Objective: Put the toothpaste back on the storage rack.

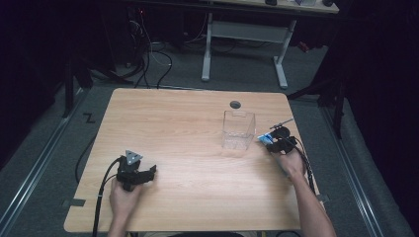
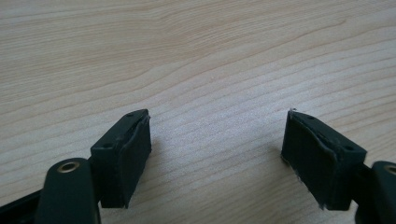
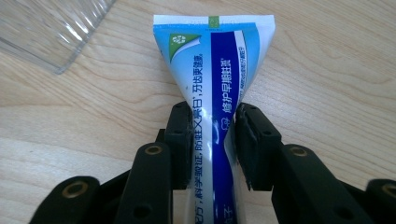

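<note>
A blue and white toothpaste tube (image 3: 212,70) lies on the wooden table, its flat crimped end pointing away from the camera. My right gripper (image 3: 214,135) is shut on the tube, both pads pressing its sides. In the high view the right gripper (image 1: 274,140) sits at the table's right, just right of a clear plastic box (image 1: 238,129), with the tube's end (image 1: 263,139) showing beside it. My left gripper (image 1: 143,174) rests low over the table at the front left. In its own view the left gripper (image 2: 217,149) stands open over bare wood.
The clear box's corner (image 3: 51,28) lies close to the upper left of the tube. A round cable hole (image 1: 235,104) is set near the table's far edge. Beyond the table (image 1: 173,128) are a desk frame and cables on the floor.
</note>
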Motion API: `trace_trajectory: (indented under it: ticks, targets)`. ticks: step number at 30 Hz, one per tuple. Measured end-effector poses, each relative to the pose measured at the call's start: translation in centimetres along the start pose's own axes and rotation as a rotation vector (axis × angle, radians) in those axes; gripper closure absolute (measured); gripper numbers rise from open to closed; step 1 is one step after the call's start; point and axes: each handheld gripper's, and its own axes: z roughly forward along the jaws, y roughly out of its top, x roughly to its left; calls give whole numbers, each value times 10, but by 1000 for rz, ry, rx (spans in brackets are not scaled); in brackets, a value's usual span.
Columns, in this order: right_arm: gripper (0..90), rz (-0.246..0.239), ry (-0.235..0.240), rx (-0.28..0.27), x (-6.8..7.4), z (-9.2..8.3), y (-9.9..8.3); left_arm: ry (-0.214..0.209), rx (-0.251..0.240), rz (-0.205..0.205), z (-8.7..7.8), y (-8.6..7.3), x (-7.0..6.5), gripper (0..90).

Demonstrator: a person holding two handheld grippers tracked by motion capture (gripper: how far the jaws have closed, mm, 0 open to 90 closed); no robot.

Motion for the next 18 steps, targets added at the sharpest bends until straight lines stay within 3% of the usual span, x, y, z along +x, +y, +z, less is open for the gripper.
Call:
trace_trajectory:
  ticks: [13, 18]
  targets:
    - [713, 86, 134, -122, -12, -22, -10, 2, -1, 1, 0, 0, 0, 242]
    - [723, 88, 137, -187, -15, -33, -14, 3, 0, 2, 0, 0, 0, 243]
